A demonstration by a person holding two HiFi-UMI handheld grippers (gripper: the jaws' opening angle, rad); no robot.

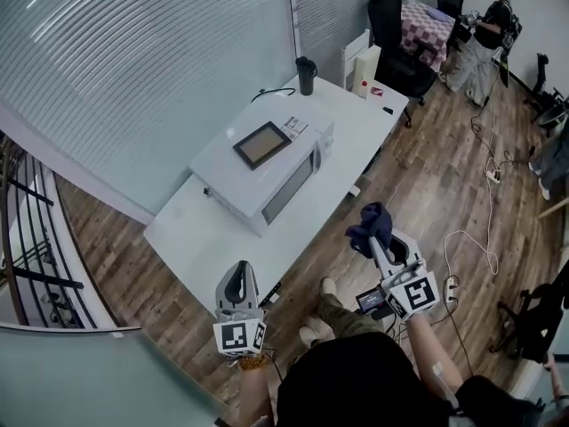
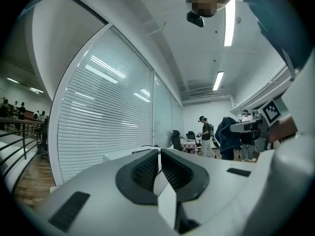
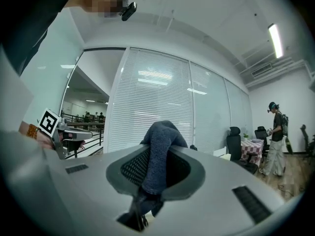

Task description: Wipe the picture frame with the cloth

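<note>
The picture frame [image 1: 262, 144] has a dark wooden border and lies flat on top of a white microwave [image 1: 267, 178] on the white table [image 1: 182, 238]. My right gripper [image 1: 373, 229] is shut on a dark blue cloth [image 1: 370, 223], held level over the floor to the right of the table. In the right gripper view the cloth [image 3: 160, 151] bulges up from between the jaws. My left gripper [image 1: 240, 278] is shut with nothing in it, near the table's front corner. In the left gripper view its jaws meet with nothing between them [image 2: 159, 167].
A black tumbler [image 1: 306, 75] stands at the table's far end, near a cable and small items. Blinds cover the glass wall on the left. Office chairs [image 1: 391, 34], a checked table and a standing person [image 1: 484, 38] are at the back right. Cables lie on the wooden floor.
</note>
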